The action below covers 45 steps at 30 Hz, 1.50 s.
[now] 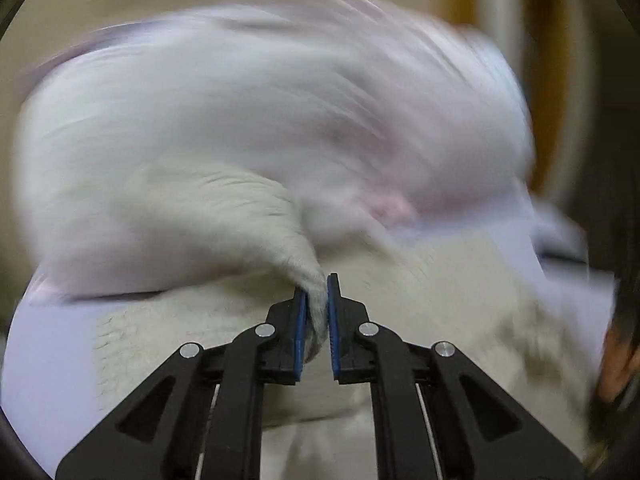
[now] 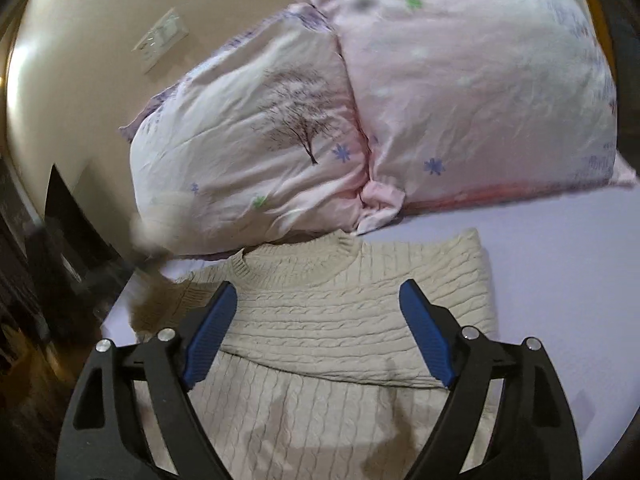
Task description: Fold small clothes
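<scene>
The cream cable-knit sweater lies on the bed's pale lavender sheet, its ribbed neckline toward two pillows and its upper part doubled over the lower body along a straight fold edge. The left hand-held gripper is clamped on a pinched-up piece of the same cream knit, the blue pads pressed against the wool from both sides, and the fabric rises from the jaws in a curved ridge (everything beyond it in the left wrist view is smeared by motion blur). The right hand-held gripper hangs above the folded sweater with its blue pads spread wide apart, gripping nothing. The white pillow printed with a dark tree and the pink flowered pillow lean together against the cream wall, which carries a white switch plate.
</scene>
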Motion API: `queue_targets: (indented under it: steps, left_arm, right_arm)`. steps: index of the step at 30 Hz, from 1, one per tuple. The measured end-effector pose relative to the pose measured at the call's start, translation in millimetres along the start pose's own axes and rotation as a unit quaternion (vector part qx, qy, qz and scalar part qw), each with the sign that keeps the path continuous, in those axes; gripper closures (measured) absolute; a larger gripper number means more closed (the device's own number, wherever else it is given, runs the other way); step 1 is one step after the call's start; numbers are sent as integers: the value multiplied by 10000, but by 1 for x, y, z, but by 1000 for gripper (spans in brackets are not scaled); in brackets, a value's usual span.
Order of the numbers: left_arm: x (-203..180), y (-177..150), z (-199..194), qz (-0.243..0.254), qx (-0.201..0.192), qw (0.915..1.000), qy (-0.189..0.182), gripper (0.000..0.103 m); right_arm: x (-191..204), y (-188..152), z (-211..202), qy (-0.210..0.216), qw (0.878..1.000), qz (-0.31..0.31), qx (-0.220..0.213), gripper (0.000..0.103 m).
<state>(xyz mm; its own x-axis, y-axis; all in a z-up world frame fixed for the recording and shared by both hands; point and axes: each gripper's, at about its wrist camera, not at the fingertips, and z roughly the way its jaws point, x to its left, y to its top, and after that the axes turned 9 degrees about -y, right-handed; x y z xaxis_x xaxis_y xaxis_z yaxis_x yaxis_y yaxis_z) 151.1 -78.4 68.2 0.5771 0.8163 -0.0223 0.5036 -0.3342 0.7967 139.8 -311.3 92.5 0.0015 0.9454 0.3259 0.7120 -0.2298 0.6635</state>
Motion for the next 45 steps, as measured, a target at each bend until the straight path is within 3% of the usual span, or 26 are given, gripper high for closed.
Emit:
queue_targets:
  steps: [2, 4, 5, 6, 7, 9, 12, 16, 19, 22, 23, 24, 25, 27, 29, 32, 35, 37, 39, 42, 45]
  left_arm:
    - [-39, -14, 30, 500, 484, 9975, -152, 95]
    - [-42, -26, 15, 398, 408, 9978, -336, 95]
    - [-34, -28, 4, 261, 296, 9986, -338, 93]
    - [-20, -32, -16, -4, 83, 9994, -330, 84]
    - [-6, -37, -34, -250, -103, 9992, -296, 67]
    - [29, -52, -69, -756, -333, 9966, -41, 54]
    - [69, -83, -106, -1422, -248, 9888, 390, 53]
    - [94, -121, -137, -2047, -136, 9769, 597, 46]
    - [93, -138, -146, -2221, -94, 9725, 693, 41]
    - [89, -148, -145, -2247, 91, 9717, 725, 37]
    - [86, -151, -141, -2217, 194, 9719, 762, 37]
    - [85, -154, -139, -2208, 259, 9718, 781, 36]
    - [84, -157, -138, -2212, 328, 9714, 796, 36]
    - [85, -166, -140, -2274, 382, 9702, 748, 36]
    - [85, -172, -144, -2338, 326, 9698, 609, 35]
    - [87, -178, -146, -2447, 231, 9685, 394, 31]
    - [89, -187, -146, -2709, 190, 9624, 1, 31]
    - [86, -191, -152, -2731, 96, 9618, -163, 30]
    - [82, -195, -156, -2765, 63, 9603, -372, 30]
    - [73, -201, -164, -2747, 7, 9589, -710, 30]
    - [63, -214, -176, -2905, -116, 9477, -1316, 37]
  right_arm:
    - [-13, 0, 8, -155, 9996, 138, 202, 20]
    - [-29, -1, 10, -156, 9986, 333, 369, 21]
    - [-38, -1, 11, -140, 9980, 442, 427, 23]
    - [-43, 0, 12, -136, 9976, 498, 461, 29]
    - [-45, 1, 15, -140, 9972, 529, 512, 36]
    - [-44, 4, 25, -85, 9962, 569, 654, 43]
    - [-40, 11, 46, -71, 9934, 724, 888, 47]
    - [-31, 23, 78, 119, 9852, 1201, 1220, 47]
    - [-12, 30, 103, -242, 9830, 1223, 1344, 47]
    - [7, 32, 135, -1013, 9786, 973, 1506, 48]
    - [11, 32, 144, -1256, 9776, 762, 1505, 53]
    - [14, 32, 148, -1390, 9781, 599, 1431, 80]
    - [11, 32, 143, -1299, 9813, 593, 1293, 92]
    - [-1, 30, 120, -974, 9862, 861, 1023, 94]
    - [-18, 26, 85, -724, 9895, 1076, 644, 94]
    - [-42, 6, 48, -919, 9873, 1207, 475, 93]
    - [-65, -20, 28, -1016, 9804, 1482, 808, 70]
    - [-76, -40, 1, -936, 9804, 1531, 808, 39]
    - [-88, -59, -20, -915, 9813, 1470, 836, 31]
    - [-99, -92, -40, -848, 9790, 1449, 1155, 32]
    - [-104, -127, -61, -362, 9780, 1468, 1438, 48]
